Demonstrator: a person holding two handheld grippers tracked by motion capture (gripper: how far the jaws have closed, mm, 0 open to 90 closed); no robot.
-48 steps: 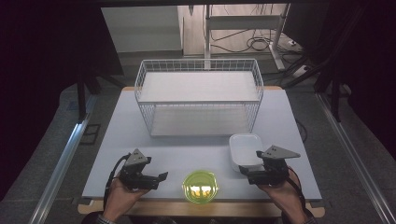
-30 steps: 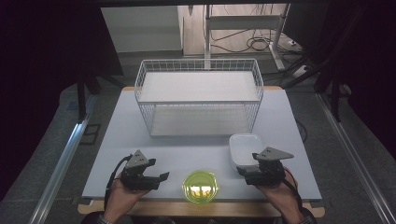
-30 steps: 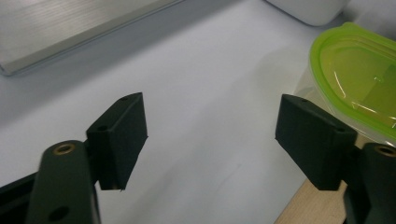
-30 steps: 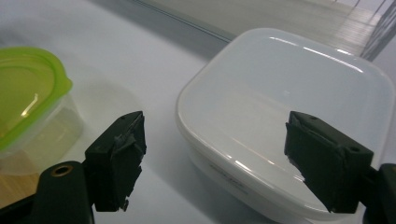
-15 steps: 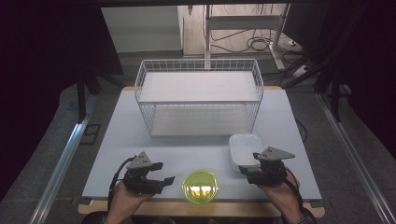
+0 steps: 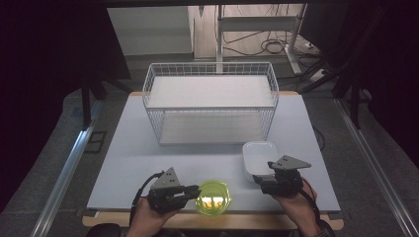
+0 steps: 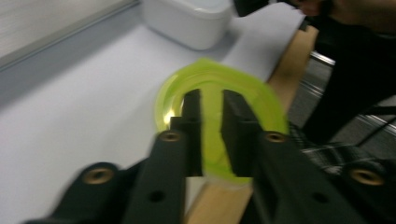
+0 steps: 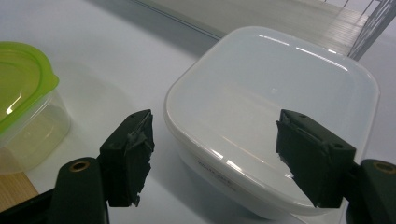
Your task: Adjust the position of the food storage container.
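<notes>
A round clear container with a lime-green lid (image 6: 213, 197) sits at the table's front edge. My left gripper (image 6: 195, 190) has reached it from the left. Its jaws have just been closing and now pinch the lid's rim (image 7: 212, 154) between them. To the right lies a white square container with a white lid (image 6: 259, 158). My right gripper (image 6: 259, 178) is at its near side and open. Its jaws have been closing a little, and in the right gripper view the pads (image 8: 133, 149) straddle the white container (image 8: 271, 107) without touching it.
A white wire basket (image 6: 210, 103) stands at the back middle of the pale table (image 6: 133, 148). The table's wooden front edge (image 7: 285, 60) runs just beyond the green lid. The green-lidded container (image 8: 23, 93) is left of the right gripper.
My left gripper has moved right to the green-lidded container and closed on the lid's rim. The right gripper has stayed at the white container.
</notes>
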